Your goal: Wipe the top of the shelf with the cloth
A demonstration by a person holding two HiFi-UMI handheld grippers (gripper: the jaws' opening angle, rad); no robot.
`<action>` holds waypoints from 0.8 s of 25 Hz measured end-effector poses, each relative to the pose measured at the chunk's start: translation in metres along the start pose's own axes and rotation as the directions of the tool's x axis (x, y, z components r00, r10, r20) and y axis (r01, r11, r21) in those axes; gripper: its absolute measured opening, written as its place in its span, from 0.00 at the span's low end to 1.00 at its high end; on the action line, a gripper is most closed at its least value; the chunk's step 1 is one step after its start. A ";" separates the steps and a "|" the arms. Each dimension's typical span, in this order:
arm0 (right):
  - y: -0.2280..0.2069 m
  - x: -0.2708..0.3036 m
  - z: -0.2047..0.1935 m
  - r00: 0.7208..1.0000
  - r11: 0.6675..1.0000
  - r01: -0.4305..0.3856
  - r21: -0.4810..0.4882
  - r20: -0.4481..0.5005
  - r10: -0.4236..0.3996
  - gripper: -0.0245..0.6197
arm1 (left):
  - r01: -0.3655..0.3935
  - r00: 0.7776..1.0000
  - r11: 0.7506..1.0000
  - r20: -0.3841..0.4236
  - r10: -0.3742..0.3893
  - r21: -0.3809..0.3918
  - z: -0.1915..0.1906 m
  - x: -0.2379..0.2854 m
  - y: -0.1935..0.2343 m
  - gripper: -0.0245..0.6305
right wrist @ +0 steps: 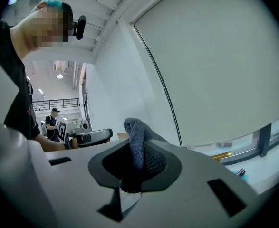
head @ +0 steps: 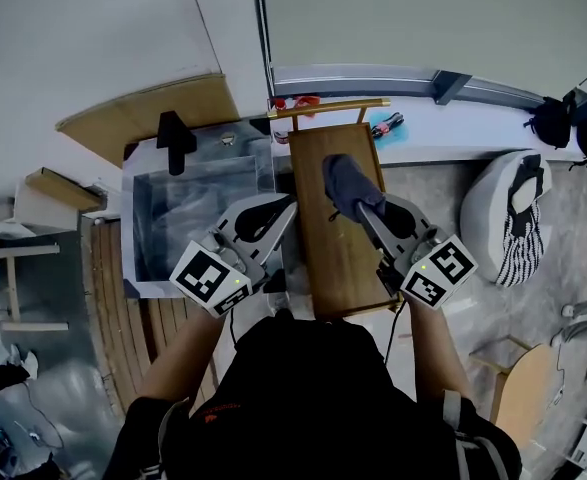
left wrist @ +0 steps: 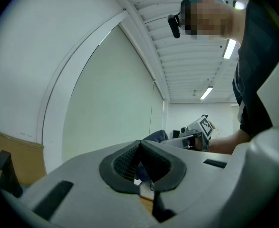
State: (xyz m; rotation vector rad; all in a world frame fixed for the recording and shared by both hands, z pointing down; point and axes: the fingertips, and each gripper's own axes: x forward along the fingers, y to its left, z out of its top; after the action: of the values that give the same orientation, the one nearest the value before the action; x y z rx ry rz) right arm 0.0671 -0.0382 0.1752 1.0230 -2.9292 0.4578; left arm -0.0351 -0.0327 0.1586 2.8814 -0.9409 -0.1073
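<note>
The shelf's wooden top (head: 335, 253) runs away from me in the middle of the head view. A dark grey-blue cloth (head: 347, 182) lies bunched on its far half. My right gripper (head: 365, 206) is shut on the cloth's near end, and in the right gripper view a fold of the cloth (right wrist: 135, 139) stands up between the pads of the right gripper (right wrist: 134, 167). My left gripper (head: 291, 204) hovers at the shelf's left edge, shut with nothing in it. In the left gripper view the pads of the left gripper (left wrist: 140, 161) meet, and the cloth (left wrist: 154, 136) shows beyond them.
A clear plastic bin (head: 145, 230) stands left of the shelf. A gold rail (head: 328, 108) and a white sill (head: 453, 133) lie past the shelf's far end. A white and black bag (head: 513, 213) sits on the floor at right. A person (right wrist: 51, 122) stands far off.
</note>
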 end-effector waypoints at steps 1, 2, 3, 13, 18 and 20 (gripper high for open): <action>0.002 0.001 0.003 1.000 1.000 -0.002 -0.004 0.006 0.002 0.11 | -0.002 1.000 1.000 0.004 0.002 0.003 0.002 0.000 0.000 0.07; 0.003 0.001 0.006 1.000 1.000 -0.003 -0.010 0.012 0.004 0.11 | -0.004 1.000 1.000 0.008 0.004 0.006 0.004 -0.001 0.000 0.07; 0.004 0.002 0.010 1.000 1.000 -0.005 -0.017 0.018 0.005 0.11 | -0.005 1.000 1.000 0.012 0.005 0.010 0.006 0.000 0.001 0.07; 0.012 0.006 0.026 0.999 0.997 -0.014 -0.082 0.031 0.016 0.11 | -0.026 0.999 1.000 0.024 0.025 0.016 0.012 0.004 0.002 0.07; 0.011 0.008 0.022 1.000 0.997 -0.020 -0.081 0.021 0.022 0.11 | -0.035 0.999 0.999 0.023 0.034 0.013 0.010 0.005 0.000 0.07; 0.010 0.007 0.021 1.000 0.997 -0.020 -0.077 0.019 0.021 0.11 | -0.037 0.999 0.999 0.024 0.037 0.010 0.010 0.006 -0.001 0.07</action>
State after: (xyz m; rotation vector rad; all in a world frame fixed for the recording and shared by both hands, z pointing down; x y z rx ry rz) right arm 0.0572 -0.0405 0.1528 0.9950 -2.9513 0.3340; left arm -0.0309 -0.0361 0.1488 2.8769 -1.0012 -0.1336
